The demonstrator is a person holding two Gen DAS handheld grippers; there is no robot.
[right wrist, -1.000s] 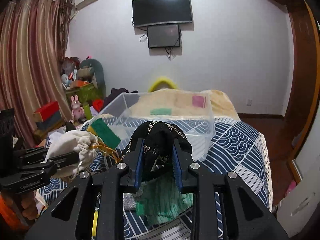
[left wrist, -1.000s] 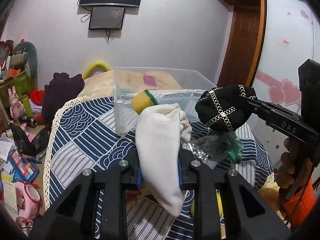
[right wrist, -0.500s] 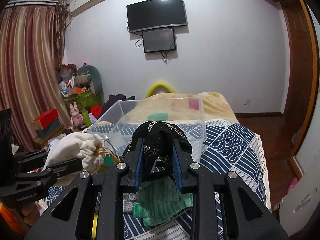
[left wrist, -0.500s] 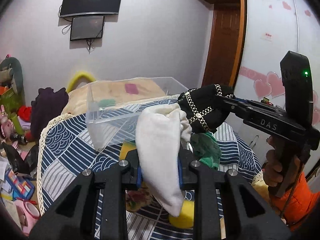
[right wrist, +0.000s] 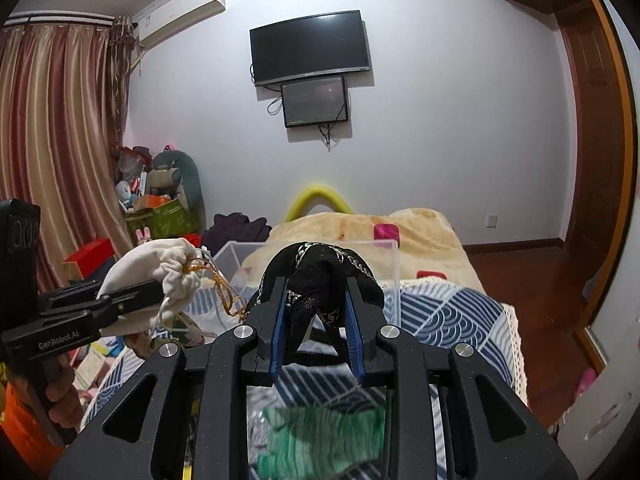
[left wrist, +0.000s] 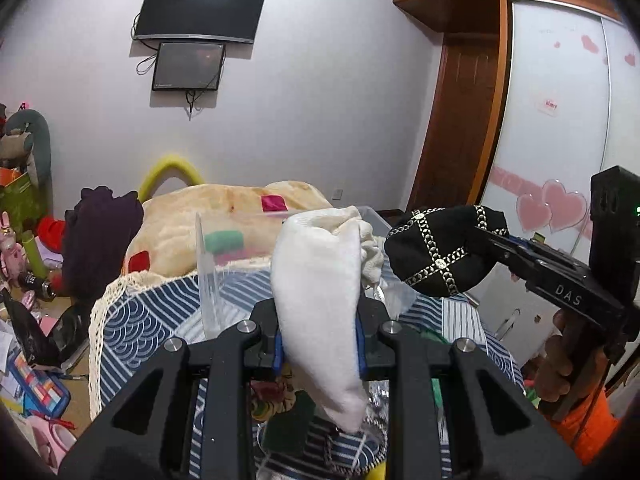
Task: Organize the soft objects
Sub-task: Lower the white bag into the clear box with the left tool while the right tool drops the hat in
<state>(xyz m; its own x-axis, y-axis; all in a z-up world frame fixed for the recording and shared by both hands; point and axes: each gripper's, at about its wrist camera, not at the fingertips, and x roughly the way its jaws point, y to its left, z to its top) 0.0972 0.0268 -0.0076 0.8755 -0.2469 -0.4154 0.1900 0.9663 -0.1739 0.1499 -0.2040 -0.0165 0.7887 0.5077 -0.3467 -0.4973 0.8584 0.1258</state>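
Note:
My left gripper (left wrist: 319, 336) is shut on a white drawstring pouch (left wrist: 320, 296), held up above the bed; the pouch also shows in the right wrist view (right wrist: 156, 268) with an orange cord hanging from it. My right gripper (right wrist: 316, 320) is shut on a black pouch with silver chain trim (right wrist: 320, 276), which also shows in the left wrist view (left wrist: 438, 256) to the right of the white pouch. A clear plastic bin (right wrist: 390, 276) stands on the bed just beyond both pouches; it also shows in the left wrist view (left wrist: 208, 280).
A blue patterned bedspread (right wrist: 448, 316) covers the bed, with a beige blanket (left wrist: 224, 224) behind the bin. A green knitted cloth (right wrist: 320, 440) lies below my right gripper. Clutter and toys (right wrist: 160, 208) fill the floor at the left. A wardrobe (left wrist: 560, 120) stands at the right.
Both grippers have risen and tilted up with their pouches. The bin now sits lower and further behind the pouches in both views.

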